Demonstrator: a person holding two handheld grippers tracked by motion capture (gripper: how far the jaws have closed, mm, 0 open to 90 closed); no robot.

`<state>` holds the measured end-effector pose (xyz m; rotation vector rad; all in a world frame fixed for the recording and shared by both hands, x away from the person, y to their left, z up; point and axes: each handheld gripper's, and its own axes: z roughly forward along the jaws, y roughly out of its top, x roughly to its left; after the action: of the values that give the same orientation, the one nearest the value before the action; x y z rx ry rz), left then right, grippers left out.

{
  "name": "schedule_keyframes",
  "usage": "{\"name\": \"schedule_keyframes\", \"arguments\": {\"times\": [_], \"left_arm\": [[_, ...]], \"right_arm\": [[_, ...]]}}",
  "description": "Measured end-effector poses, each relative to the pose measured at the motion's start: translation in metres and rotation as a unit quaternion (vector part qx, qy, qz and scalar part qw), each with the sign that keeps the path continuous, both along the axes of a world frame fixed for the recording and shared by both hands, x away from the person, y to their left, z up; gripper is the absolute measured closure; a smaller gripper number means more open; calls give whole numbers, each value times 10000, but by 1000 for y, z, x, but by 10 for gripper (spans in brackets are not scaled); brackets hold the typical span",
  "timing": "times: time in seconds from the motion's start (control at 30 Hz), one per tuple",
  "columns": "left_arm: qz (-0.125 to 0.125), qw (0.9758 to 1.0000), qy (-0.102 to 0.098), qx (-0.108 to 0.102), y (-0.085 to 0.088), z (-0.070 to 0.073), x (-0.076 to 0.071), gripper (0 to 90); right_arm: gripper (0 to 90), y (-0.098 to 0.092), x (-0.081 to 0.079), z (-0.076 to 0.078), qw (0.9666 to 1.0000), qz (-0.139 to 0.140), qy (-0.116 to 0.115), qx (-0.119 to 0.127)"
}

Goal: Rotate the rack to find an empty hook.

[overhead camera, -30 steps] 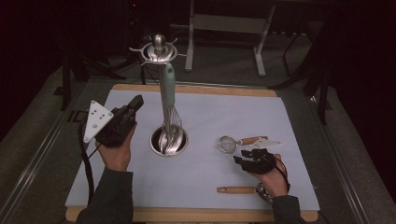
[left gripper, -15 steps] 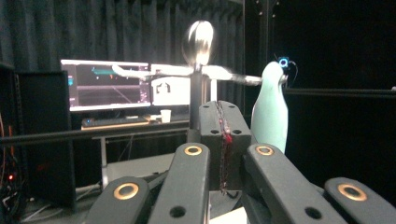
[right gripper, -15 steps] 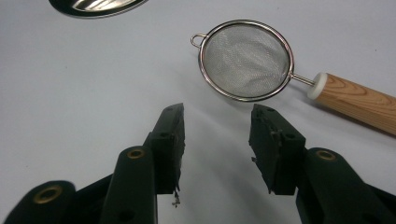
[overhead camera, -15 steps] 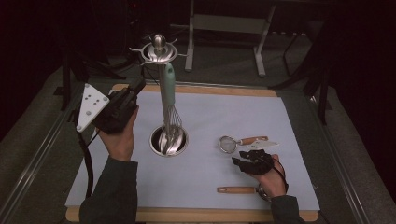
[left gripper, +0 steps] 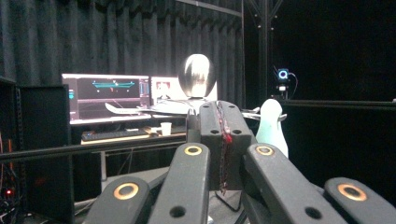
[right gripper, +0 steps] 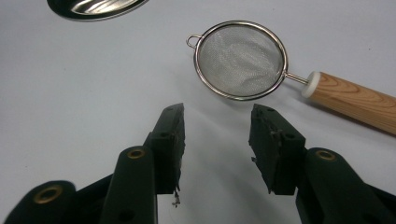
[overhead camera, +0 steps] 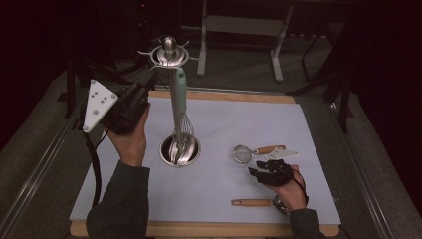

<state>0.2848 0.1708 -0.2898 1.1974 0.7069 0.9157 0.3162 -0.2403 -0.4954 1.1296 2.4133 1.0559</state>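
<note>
1. Whisk [overhead camera: 180,107] hangs by its mint handle from the utensil stand [overhead camera: 169,54] at mid-counter [overhead camera: 308,129].
2. Left hand-held gripper [overhead camera: 142,92], jaws closed and empty, is beside the stand's top.
3. Right hand-held gripper [right gripper: 217,122] gapes, empty, near the strainer [right gripper: 240,59].

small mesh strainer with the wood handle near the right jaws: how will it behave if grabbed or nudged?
The small wire-mesh strainer with a wooden handle probably feels light: thin rim, fine mesh. The mesh already looks dented, so it likely deforms if squeezed; the handle seems the safer grip. Lying on smooth pale matting, it would probably slide or pivot rather than roll.
</note>
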Motion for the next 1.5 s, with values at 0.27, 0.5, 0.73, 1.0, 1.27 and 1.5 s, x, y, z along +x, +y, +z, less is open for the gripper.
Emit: {"name": "schedule_keyframes", "arguments": {"times": [0.27,0.5,0.73,1.0,1.27,1.5], "left_arm": [[25,10000,22,-28,6,1,5,898],[73,9999,98,7,8,2,11,898],[143,9998,126,3,10,3,16,899],[249,9995,194,75,15,6,24,899],[327,9992,220,-7,22,6,31,899],[413,9987,288,-10,25,7,38,899]], "right_arm": [[553,1,-1,-1,10000,7,4,-15],[553,2,-1,-1,10000,10,26,-17],[557,1,-1,-1,10000,10,13,-9],[558,0,-1,-2,10000,18,14,-7],[558,1,0,-3,10000,32,31,-12],[558,0,0,-4,10000,9,42,-3]]}}
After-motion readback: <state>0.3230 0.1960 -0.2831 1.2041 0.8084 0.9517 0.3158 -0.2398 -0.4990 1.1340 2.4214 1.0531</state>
